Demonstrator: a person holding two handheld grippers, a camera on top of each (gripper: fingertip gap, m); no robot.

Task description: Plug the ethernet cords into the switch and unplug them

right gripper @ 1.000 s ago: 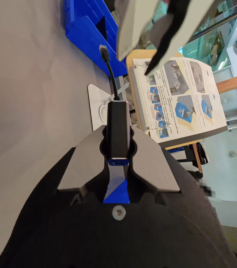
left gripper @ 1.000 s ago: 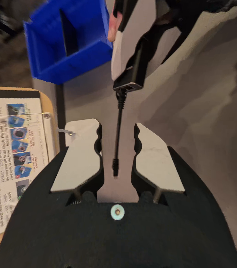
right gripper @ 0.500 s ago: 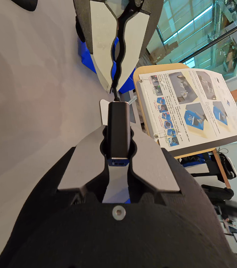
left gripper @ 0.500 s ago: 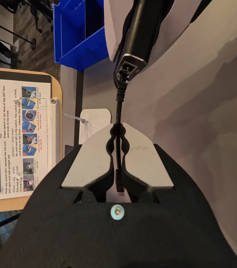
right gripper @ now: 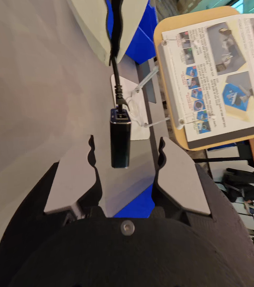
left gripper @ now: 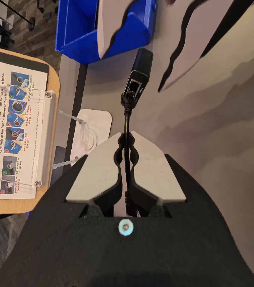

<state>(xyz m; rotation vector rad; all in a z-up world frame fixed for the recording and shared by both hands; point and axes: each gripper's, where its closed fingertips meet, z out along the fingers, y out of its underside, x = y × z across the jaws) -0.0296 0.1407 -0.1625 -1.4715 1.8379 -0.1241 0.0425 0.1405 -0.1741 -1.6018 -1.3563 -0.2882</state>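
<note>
Left wrist view: left tongs (left gripper: 126, 133) pinch cord (left gripper: 126, 122), its end hidden; right tongs (right gripper: 126, 139) spread.

Plain grey matte worktop (left gripper: 200, 139). Blue plastic open-fronted bin (left gripper: 82, 38) sits on it at the far edge. White rounded-corner flat base plate (left gripper: 98, 122) with clear acrylic stand lies at the same edge, near the bin.

Left gripper (left gripper: 126, 133) fingers clamped on cord; right gripper (right gripper: 126, 137) fingers spread wide.

Blue bin (left gripper: 79, 31) — instruction sheet (left gripper: 6, 124) beside
</note>
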